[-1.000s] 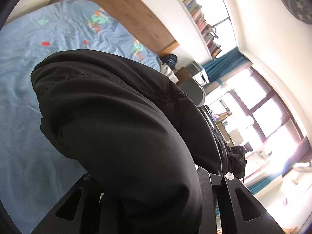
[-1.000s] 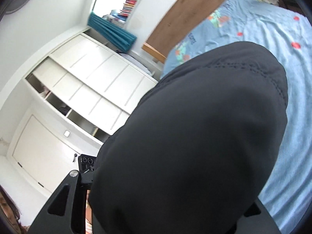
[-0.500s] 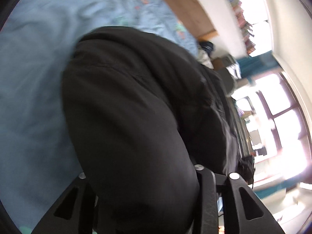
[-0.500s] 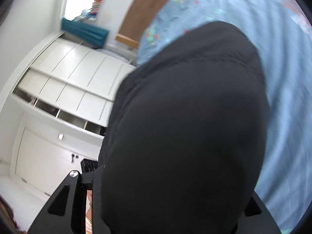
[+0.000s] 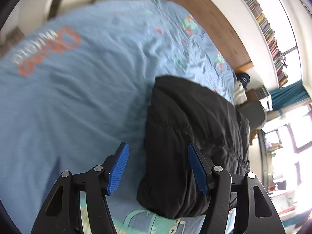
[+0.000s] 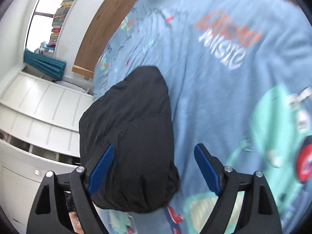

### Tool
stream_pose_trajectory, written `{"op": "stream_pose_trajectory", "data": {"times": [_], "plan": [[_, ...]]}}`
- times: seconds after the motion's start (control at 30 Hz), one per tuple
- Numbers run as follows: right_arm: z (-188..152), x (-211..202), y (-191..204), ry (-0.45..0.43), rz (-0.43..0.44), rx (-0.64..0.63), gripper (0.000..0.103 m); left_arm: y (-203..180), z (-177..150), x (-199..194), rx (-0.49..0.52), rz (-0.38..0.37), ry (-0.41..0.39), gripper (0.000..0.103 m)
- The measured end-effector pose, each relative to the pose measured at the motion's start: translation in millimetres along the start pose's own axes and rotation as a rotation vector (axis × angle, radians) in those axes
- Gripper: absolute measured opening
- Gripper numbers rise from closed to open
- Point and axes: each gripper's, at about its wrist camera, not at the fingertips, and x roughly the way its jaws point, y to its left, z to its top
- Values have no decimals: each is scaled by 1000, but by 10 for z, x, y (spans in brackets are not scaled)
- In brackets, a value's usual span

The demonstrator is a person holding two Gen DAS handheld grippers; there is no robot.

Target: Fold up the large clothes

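A black padded garment (image 5: 191,136) lies folded in a thick bundle on the blue printed bedspread (image 5: 78,97). My left gripper (image 5: 158,167) is open, its blue pads (image 5: 118,169) apart, with the garment's left edge between and beyond them. In the right wrist view the same garment (image 6: 132,136) lies on the bedspread (image 6: 224,97). My right gripper (image 6: 154,169) is open, its blue pads (image 6: 207,171) apart, and the garment's right edge lies between them. Neither gripper holds anything.
A wooden headboard (image 5: 210,23) stands at the far end of the bed. A shelf of books (image 5: 267,29) runs high on the wall by bright windows. White cupboards with drawers (image 6: 39,117) stand beside the bed. Teal curtains (image 6: 44,62) hang nearby.
Both grippers were shut on the black garment and held it up. Both have now opened and drawn back, and the garment lies folded on the bed.
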Motion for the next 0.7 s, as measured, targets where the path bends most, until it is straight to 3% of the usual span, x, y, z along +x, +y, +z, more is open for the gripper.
{"op": "stream_pose_trajectory", "data": {"times": [0.1, 0.33, 0.7], "plan": [[-96, -262, 253, -21, -60, -95, 84, -175, -135, -286, 74, 65, -46, 67], [-843, -840, 721, -66, -74, -254, 84, -599, -780, -767, 245, 166, -174, 71], [-1659, -1304, 1058, -171, -191, -399, 84, -821, -1623, -1150, 350, 287, -286, 74]]}}
